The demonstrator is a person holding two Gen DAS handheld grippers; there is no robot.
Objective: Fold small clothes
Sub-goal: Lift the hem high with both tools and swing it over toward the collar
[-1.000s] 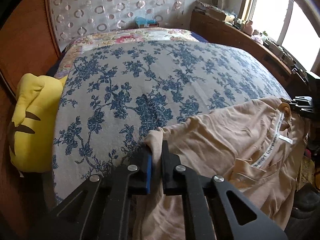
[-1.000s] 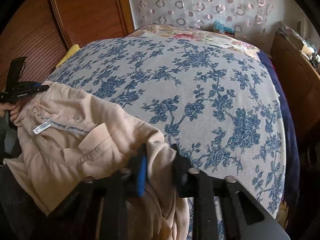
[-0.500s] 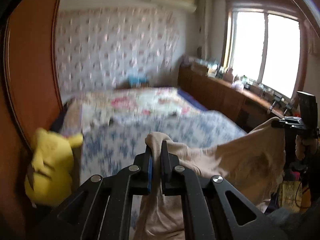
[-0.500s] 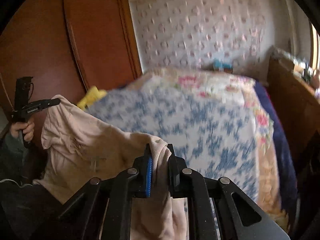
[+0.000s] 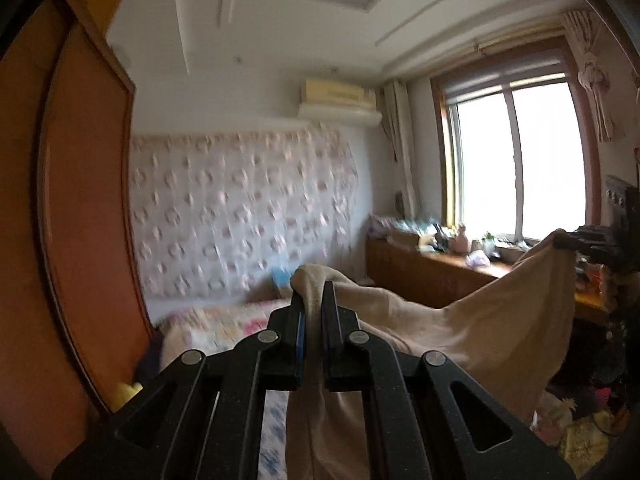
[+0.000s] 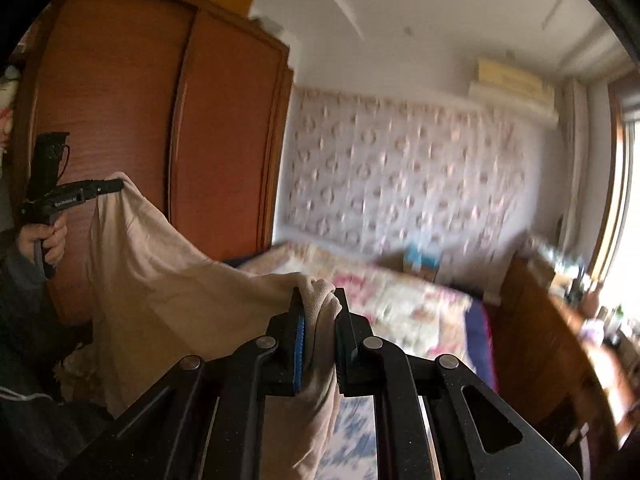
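Left wrist view: one beige garment [image 5: 460,320], soft and thin, hangs in the air above the bed [image 5: 216,326], stretched between two grippers. The left gripper [image 5: 311,316] has its two black fingers clenched on one bunched corner.

Right wrist view: the right gripper [image 6: 318,320] is likewise clamped on a bunched corner, one blue ribbed pad showing. White lettering on the far gripper is too small to read.

I'm pinching the beige garment [image 5: 460,320] in my left gripper [image 5: 312,304]; it is hanging across to the right gripper [image 5: 560,242], above the bed [image 5: 216,328].
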